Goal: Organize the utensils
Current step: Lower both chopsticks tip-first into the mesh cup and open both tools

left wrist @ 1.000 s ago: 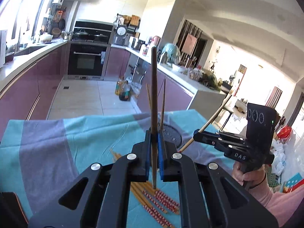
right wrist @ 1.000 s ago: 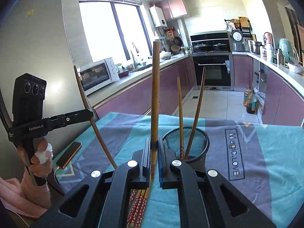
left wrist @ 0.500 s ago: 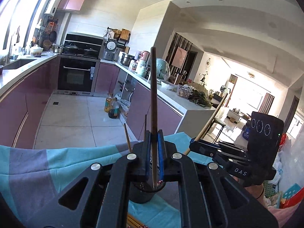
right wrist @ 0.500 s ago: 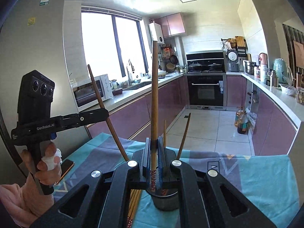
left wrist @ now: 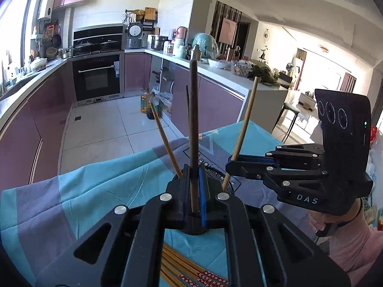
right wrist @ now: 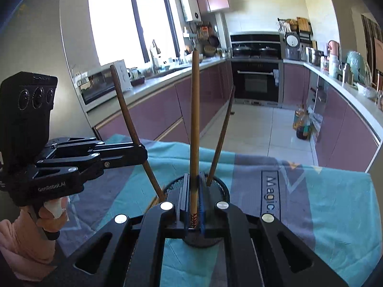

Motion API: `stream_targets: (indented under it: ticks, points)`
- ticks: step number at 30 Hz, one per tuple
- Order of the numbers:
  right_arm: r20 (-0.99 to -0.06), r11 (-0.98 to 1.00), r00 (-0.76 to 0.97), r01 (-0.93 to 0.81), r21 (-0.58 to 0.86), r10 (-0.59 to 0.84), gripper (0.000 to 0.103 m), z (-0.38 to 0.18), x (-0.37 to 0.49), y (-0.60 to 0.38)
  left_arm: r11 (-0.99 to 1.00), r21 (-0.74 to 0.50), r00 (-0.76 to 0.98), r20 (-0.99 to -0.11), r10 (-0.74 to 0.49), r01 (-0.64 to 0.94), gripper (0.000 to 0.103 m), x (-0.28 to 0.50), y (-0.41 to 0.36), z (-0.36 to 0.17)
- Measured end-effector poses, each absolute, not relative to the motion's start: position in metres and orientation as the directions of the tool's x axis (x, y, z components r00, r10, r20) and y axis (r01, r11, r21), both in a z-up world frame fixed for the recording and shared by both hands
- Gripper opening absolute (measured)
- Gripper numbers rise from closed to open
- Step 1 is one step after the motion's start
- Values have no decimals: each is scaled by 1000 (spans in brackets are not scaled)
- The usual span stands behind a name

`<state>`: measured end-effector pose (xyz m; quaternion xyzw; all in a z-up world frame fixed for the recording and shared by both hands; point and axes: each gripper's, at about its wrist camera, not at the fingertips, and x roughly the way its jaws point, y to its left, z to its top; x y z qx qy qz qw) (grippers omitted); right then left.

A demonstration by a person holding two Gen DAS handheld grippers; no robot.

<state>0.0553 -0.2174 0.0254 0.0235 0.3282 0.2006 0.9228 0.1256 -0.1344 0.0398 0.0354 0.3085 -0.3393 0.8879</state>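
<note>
While your left gripper [left wrist: 196, 198] sits at the bottom centre of its own view, its fingers are pinched narrow on a dark brown chopstick [left wrist: 193, 129] that stands nearly upright and runs up to the middle of the frame. Just behind those fingers, the black mesh holder [left wrist: 219, 175] shows only as a sliver of its rim, resting on the teal and purple tablecloth [left wrist: 95, 186]. A lighter chopstick [left wrist: 165, 138] leans toward the upper left from behind the left finger; whether its lower end sits in the holder is hidden. At the right of this view, your right gripper [left wrist: 231, 165] points left and grips a pale chopstick [left wrist: 244, 122], which slants down to the holder's rim. Along the bottom edge, a bundle of loose chopsticks [left wrist: 191, 275] with red patterned ends lies flat on the cloth.

From the right wrist view, your right gripper [right wrist: 194, 203] is likewise closed tight on the pale chopstick [right wrist: 194, 119], upright in the centre, with its red patterned end visible between the fingers. The holder [right wrist: 221, 185] sits directly below and behind the fingertips, and another brown chopstick [right wrist: 220, 143] leans out of it toward the upper right. At the left of the frame, your left gripper [right wrist: 143, 153] clamps the dark chopstick [right wrist: 130, 119], tilted so its lower tip comes down beside the holder's left rim; whether the tip is inside is hidden by the fingers. The cloth [right wrist: 323, 203] carries the printed word "Magic" at the right.
</note>
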Motion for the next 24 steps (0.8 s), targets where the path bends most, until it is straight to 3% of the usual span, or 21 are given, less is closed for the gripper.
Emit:
stream_targets:
  ticks: [15,20,24]
  points:
    - [-635,927,677,-294,232,373,8,5,79,-222,799,-205,533,-649,-543,565,8,171,-141,8]
    - [-627,923,678,-299,243,384,9,4,72,-222,813,-201,548,-648,-529,547,16,170,-134,1]
    - [-598,911,688,-328,248,411,19,10,60,-222,831,-178,596,-620,-511,528,24,155,-118,4]
